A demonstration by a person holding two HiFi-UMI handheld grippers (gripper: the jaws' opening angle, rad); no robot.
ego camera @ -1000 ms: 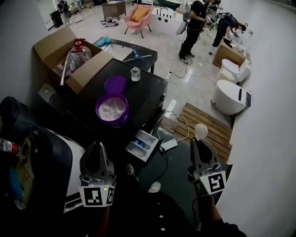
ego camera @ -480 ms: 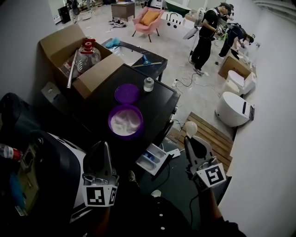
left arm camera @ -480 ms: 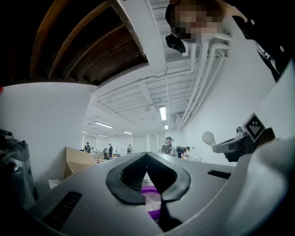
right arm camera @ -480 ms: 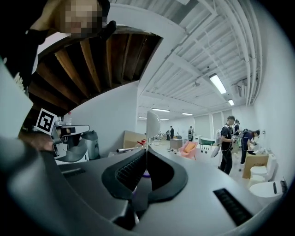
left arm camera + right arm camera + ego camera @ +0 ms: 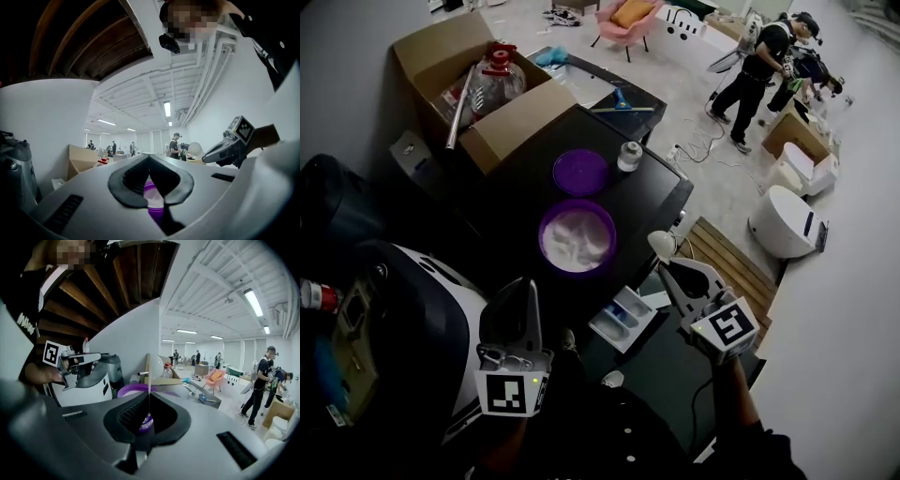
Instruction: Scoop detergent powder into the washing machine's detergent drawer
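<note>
Over the last second the right hand-held gripper (image 5: 668,269), clamped on a white scoop's (image 5: 660,245) thin handle, has swung toward the open purple detergent tub (image 5: 577,236) on the dark surface (image 5: 661,192), so scooping looks imminent. The left hand-held gripper (image 5: 528,291) is closed and empty. The detergent drawer (image 5: 623,319) lies open below. No writing is legible.

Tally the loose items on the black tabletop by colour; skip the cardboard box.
Purple: 2 (powder tub, lid)
Whitish: 1 (small jar)
Total: 3
</note>
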